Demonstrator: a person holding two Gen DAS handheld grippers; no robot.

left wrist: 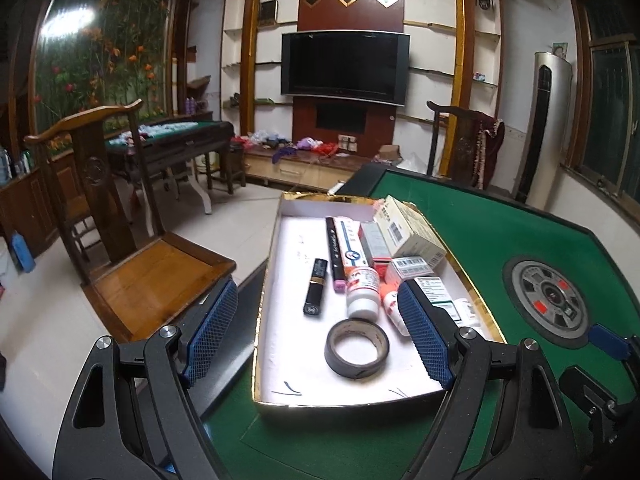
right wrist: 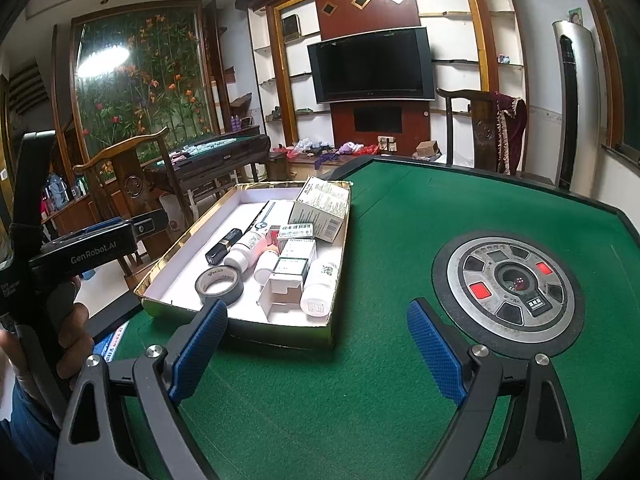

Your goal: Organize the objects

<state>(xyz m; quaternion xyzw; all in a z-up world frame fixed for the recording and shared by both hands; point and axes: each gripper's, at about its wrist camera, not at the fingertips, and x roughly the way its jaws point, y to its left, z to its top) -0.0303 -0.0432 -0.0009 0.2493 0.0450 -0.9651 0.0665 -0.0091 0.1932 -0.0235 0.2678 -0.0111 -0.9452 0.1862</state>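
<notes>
Tray [left wrist: 276,240] of small goods sits at the left edge of the green desk [left wrist: 500,240], overhanging toward the wooden chair [left wrist: 160,272]. All items appear already inside it; nothing loose is visible on the felt.

Left tongs [left wrist: 318,334]: pads apart, empty, hovering over the tray's near end with the tape roll [left wrist: 357,349] between and beyond them. Right tongs [right wrist: 318,350]: pads apart, empty, over bare felt at the tray's near right corner.

Contents, left wrist view: tape roll at 6 o'clock in the tray, lying flat. Lipstick [left wrist: 316,287] and marker [left wrist: 334,253] near centre, long axes running 6 to 12 along the tray, marker's pink end toward 6. White bottle [left wrist: 363,292] just right of them, on its side, cap toward 6. Boxes [left wrist: 408,228] stacked at 1 to 3 o'clock, crowded, touching.

Risks (judgement):
- Tray overhang: a push on its left rim could tip it off the desk.
- Bottles on their sides may roll when neighbours are lifted.
- Right pad is close to the crowded boxes; closing on the tape could snag them.
</notes>
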